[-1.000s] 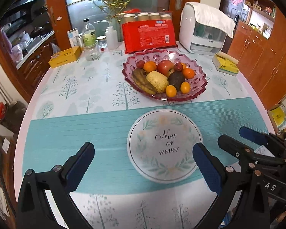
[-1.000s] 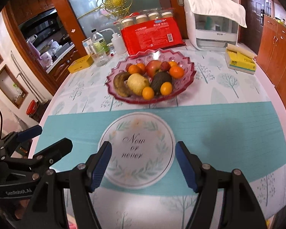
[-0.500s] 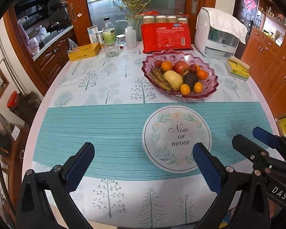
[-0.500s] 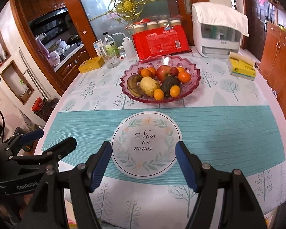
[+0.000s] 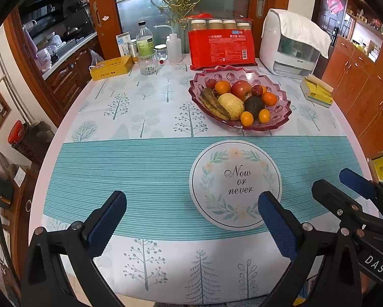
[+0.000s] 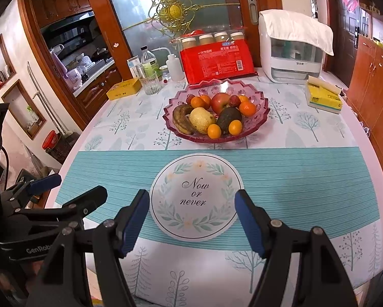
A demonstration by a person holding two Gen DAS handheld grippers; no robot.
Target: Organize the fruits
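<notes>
A pink glass fruit bowl (image 5: 280, 125) (image 6: 264, 117) stands past the middle of the table, holding a browned banana (image 5: 214, 103), a yellow melon (image 5: 231, 106), an avocado (image 6: 228, 119), an apple (image 6: 220, 101) and several oranges. In front of it lies a round white "Now or never" plate (image 5: 236, 185) (image 6: 196, 197), bare. My left gripper (image 5: 191, 217) hovers open over the table's near edge, left of the plate. My right gripper (image 6: 192, 218) hangs open above the plate's near rim. Each gripper shows at the edge of the other's view, with nothing between its fingers.
At the back stand a red packet of cups (image 5: 222, 48), a white appliance under a towel (image 5: 291, 43), bottles and a glass (image 5: 148, 61), and a yellow tin (image 5: 112, 67). A yellow box (image 5: 316, 90) lies at the right edge. Wooden cabinets line the right side.
Both grippers have drawn back and up from the table, so the bowl and plate look smaller and more of the near tablecloth shows. Jaws unchanged; most of the motion came early.
</notes>
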